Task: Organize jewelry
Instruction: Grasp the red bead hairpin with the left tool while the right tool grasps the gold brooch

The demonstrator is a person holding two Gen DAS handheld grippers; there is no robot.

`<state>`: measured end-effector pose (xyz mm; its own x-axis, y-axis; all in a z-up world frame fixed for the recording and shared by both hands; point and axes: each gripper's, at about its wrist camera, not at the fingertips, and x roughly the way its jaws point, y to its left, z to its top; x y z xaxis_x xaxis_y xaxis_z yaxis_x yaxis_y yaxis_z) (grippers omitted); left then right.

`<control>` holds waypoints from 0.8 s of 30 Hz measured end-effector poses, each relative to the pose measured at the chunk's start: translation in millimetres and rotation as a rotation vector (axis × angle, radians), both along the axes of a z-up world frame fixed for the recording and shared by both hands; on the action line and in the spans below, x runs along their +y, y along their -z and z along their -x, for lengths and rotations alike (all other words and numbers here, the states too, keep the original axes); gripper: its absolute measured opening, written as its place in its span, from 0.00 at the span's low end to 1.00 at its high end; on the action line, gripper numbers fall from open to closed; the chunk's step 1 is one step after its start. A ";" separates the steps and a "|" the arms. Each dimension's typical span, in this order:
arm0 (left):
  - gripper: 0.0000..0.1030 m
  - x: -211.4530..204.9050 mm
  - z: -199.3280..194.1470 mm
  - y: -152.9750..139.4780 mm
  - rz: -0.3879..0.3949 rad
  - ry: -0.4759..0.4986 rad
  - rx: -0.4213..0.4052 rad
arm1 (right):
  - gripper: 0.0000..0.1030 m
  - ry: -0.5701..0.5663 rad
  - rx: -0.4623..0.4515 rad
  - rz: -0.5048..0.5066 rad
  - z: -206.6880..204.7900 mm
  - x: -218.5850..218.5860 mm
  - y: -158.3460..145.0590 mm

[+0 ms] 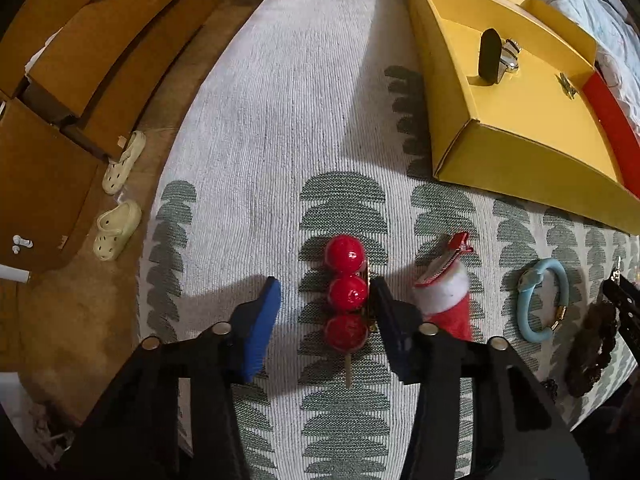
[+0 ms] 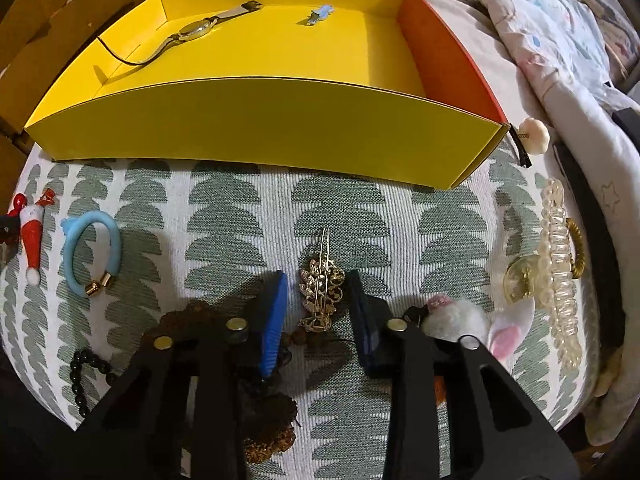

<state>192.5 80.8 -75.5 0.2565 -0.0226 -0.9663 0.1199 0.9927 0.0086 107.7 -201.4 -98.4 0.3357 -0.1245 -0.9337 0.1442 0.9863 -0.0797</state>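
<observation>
A hair clip of three red balls on a stick lies on the patterned cloth. My left gripper points down over it, open; the right finger is at its edge and the blue pad stands apart. In the right wrist view a gold filigree brooch lies between the fingers of my right gripper, which is open and narrow, with a gap on the left side. The yellow box behind holds a watch and a small blue clip.
A Santa-hat clip, a blue hair tie and a brown bead bracelet lie right of the red clip. Black beads, a fluffy bunny clip, a pearl claw clip and a flower pin surround the brooch. Slippers are on the floor.
</observation>
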 end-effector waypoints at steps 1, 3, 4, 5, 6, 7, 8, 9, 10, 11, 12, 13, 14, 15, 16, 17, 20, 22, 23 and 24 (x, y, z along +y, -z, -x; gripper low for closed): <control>0.39 0.3 -0.2 0.5 0.003 0.003 0.000 | 0.27 0.001 0.001 -0.003 0.5 0.8 -0.2; 0.35 -3.2 0.5 0.0 0.001 0.011 0.000 | 0.24 0.002 0.000 -0.006 -0.1 0.3 -0.9; 0.34 -3.9 0.6 0.9 -0.002 0.014 -0.001 | 0.23 0.002 0.001 -0.008 -0.4 -0.4 -1.0; 0.33 -5.2 0.6 0.9 -0.005 0.015 -0.002 | 0.22 0.004 -0.002 -0.014 -0.9 -1.5 -1.5; 0.32 -4.8 0.8 0.7 -0.002 0.015 -0.004 | 0.22 0.003 -0.002 -0.017 -1.2 -2.1 -2.0; 0.25 -4.4 1.0 0.2 0.009 0.014 -0.003 | 0.22 0.006 -0.005 -0.024 -1.1 -2.6 -2.6; 0.24 -4.8 1.8 -1.4 0.017 0.012 -0.003 | 0.22 0.008 -0.006 -0.029 -1.0 -3.8 -3.1; 0.24 -3.4 2.0 -2.0 0.024 0.010 -0.005 | 0.22 0.008 -0.005 -0.034 -0.9 -4.4 -3.6; 0.24 -2.8 2.7 -2.6 0.027 0.010 -0.006 | 0.22 0.010 -0.007 -0.042 -1.7 -7.1 -4.1; 0.24 -3.3 3.2 -3.2 0.028 0.010 -0.007 | 0.22 0.014 -0.010 -0.053 -1.7 -9.3 -5.0; 0.24 -3.5 3.7 -3.5 0.029 0.010 -0.008 | 0.22 0.017 -0.013 -0.063 -1.7 -11.6 -5.9; 0.24 -3.1 4.0 -3.7 0.030 0.011 -0.011 | 0.22 0.019 -0.015 -0.069 -1.1 -13.2 -6.4; 0.24 -1.9 4.1 -3.7 0.035 0.010 -0.011 | 0.22 0.021 -0.017 -0.075 -0.4 -14.4 -7.5; 0.24 -0.5 4.2 -4.5 0.039 0.009 -0.013 | 0.22 0.022 -0.021 -0.079 0.5 -15.9 -8.3; 0.24 0.6 5.0 -5.9 0.047 0.008 -0.019 | 0.22 0.024 -0.025 -0.083 1.4 -17.1 -10.0; 0.23 0.7 5.4 -7.6 0.054 0.008 -0.024 | 0.22 0.027 -0.032 -0.087 2.5 -18.3 -11.8; 0.23 2.7 6.9 -13.5 0.066 0.007 -0.044 | 0.22 0.040 -0.059 -0.096 5.1 -22.8 -20.6; 0.23 3.2 9.2 -18.9 0.067 0.006 -0.063 | 0.22 0.043 -0.075 -0.102 7.2 -24.1 -27.5; 0.23 3.8 10.5 -21.7 0.072 0.005 -0.071 | 0.22 0.042 -0.083 -0.105 8.3 -24.5 -32.3; 0.23 4.2 11.9 -24.9 0.075 0.005 -0.080 | 0.22 0.037 -0.092 -0.112 9.0 -24.2 -37.5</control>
